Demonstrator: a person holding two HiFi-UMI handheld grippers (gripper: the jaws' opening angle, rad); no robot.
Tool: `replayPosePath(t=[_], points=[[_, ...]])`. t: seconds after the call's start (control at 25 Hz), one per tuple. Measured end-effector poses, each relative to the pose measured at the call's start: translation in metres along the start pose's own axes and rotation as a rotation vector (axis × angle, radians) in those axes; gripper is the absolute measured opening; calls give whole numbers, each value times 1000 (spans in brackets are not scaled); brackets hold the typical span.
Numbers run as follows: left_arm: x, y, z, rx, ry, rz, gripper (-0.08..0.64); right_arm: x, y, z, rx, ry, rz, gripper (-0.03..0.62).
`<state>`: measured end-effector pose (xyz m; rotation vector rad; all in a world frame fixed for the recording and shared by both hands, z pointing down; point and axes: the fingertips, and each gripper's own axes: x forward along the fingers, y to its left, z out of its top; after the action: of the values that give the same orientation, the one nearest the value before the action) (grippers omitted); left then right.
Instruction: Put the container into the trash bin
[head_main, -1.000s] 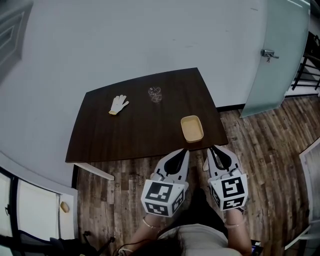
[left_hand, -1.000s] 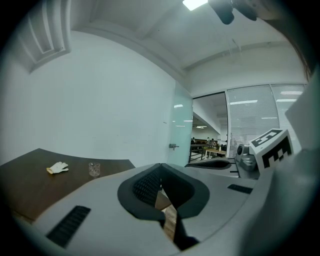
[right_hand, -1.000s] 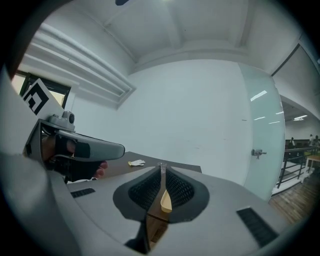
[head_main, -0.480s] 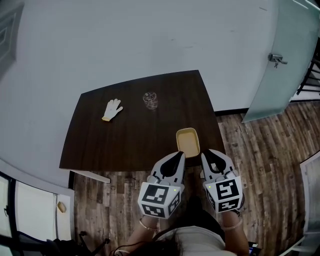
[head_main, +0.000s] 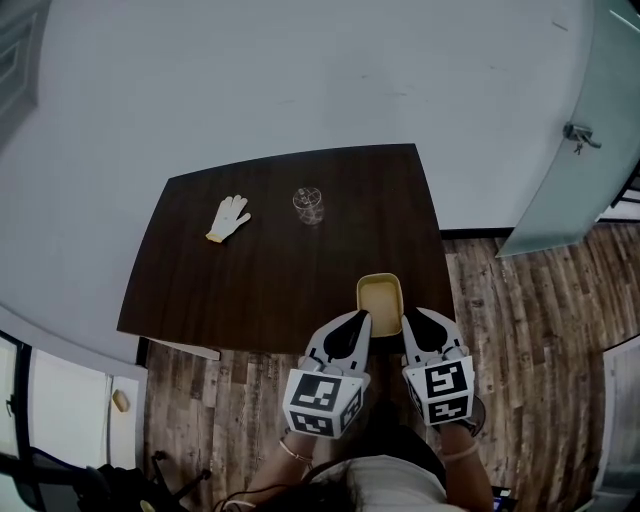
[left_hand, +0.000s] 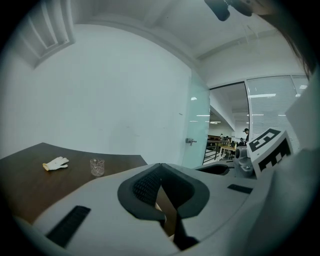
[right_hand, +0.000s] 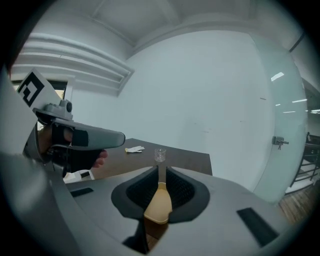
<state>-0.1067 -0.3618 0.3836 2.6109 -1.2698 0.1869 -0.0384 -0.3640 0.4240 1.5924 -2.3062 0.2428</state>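
Observation:
The tan shallow container (head_main: 380, 298) lies at the near right edge of the dark wooden table (head_main: 250, 290). My right gripper (head_main: 418, 315) sits just right of its near end, and its jaws are opening. In the right gripper view the container (right_hand: 159, 202) shows in the narrow gap of that gripper (right_hand: 161, 170), with no pad pressing on it. My left gripper (head_main: 355, 318) sits just left of the container's near end. Its tips (left_hand: 160, 167) meet with nothing between them. No trash bin is in view.
A white glove (head_main: 229, 217) and a clear glass (head_main: 309, 204) rest on the far half of the table. A frosted glass door (head_main: 575, 150) stands at the right. Wood-plank floor (head_main: 520, 330) surrounds the table. A white wall lies behind it.
Both grippers have moved forward to the table's near edge, and their tips now flank the container's near end. The right jaws have parted slightly.

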Motion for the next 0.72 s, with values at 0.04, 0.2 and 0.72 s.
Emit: replayPosePath(t=[0.04, 0.2, 0.72], points=[[5, 3, -2, 0, 3, 4, 17, 7, -2, -3, -2, 12, 2, 54], [24, 15, -9, 1, 21, 19, 17, 31, -11, -20, -2, 65, 8, 57], [75, 41, -39, 5, 44, 92, 17, 94, -34, -81, 34, 228, 33, 92]])
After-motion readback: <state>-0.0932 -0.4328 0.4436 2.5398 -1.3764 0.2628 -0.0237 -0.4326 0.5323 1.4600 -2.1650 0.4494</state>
